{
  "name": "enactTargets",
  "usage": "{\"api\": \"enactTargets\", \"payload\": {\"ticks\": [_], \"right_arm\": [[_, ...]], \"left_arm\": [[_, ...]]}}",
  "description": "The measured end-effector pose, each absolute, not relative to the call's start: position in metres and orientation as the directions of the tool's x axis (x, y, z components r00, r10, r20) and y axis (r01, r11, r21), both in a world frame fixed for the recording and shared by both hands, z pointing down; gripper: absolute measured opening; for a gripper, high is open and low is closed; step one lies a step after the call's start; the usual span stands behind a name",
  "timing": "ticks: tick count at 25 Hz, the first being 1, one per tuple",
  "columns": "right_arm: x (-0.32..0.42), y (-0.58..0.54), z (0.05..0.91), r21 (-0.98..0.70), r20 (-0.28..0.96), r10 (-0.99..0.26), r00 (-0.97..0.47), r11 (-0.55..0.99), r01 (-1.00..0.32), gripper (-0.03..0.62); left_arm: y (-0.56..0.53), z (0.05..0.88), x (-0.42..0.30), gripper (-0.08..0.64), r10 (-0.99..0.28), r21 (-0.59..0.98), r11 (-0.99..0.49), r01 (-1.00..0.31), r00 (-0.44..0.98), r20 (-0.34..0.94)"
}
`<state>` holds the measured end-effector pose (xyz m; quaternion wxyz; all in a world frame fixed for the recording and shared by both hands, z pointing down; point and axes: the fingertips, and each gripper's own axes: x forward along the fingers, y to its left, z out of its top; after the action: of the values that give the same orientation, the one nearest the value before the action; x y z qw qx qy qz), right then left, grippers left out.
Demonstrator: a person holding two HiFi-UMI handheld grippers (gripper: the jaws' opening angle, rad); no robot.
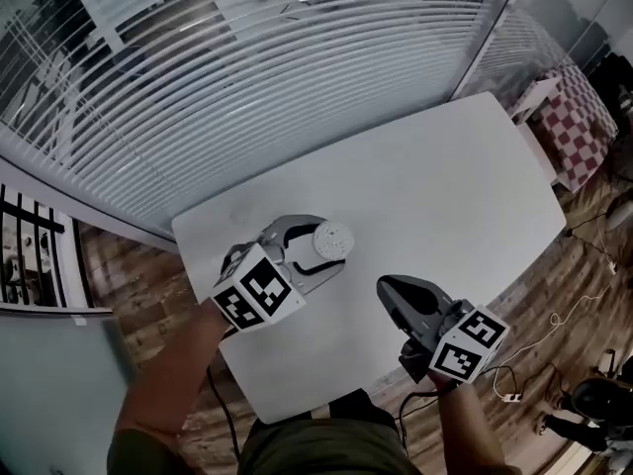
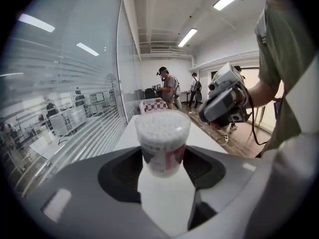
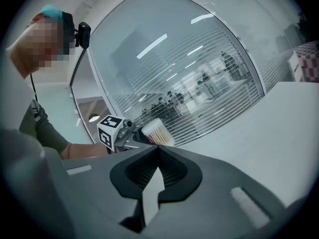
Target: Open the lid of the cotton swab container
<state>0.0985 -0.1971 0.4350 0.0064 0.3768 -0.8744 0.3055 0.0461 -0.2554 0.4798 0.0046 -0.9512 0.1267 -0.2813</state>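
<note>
Left tool (image 1: 320, 247) grips cotton swab container (image 2: 162, 151) by its body, at worktop's (image 1: 445, 186) 8 o'clock corner. Lid (image 1: 332, 238) apparently still on. Right tool (image 1: 386, 285) closed, empty, at container's 5 o'clock. Opening not yet done.

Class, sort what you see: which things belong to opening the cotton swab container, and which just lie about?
Job: cotton swab container; left gripper clamped on it; right gripper, shut and empty.
Lying about: checkered cloth; floor cables.
</note>
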Motion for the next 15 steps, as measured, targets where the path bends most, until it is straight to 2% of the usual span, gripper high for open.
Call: {"api": "enactTargets", "payload": {"ticks": [5, 15], "right_arm": [[0.092, -0.194, 0.405, -0.486, 0.222, -0.655, -0.722, 0.568, -0.664, 0.009], [0.066, -0.192, 0.344, -0.362, 0.181, -0.616, -0.767, 0.683, -0.634, 0.011]], "left_arm": [[-0.236, 0.451, 0.04, 0.259, -0.22, -0.05, -0.972, -0.229, 0.818, 0.532], [-0.215, 0.399, 0.022, 0.259, -0.254, -0.054, -0.963, -0.264, 0.822, 0.51]]}}
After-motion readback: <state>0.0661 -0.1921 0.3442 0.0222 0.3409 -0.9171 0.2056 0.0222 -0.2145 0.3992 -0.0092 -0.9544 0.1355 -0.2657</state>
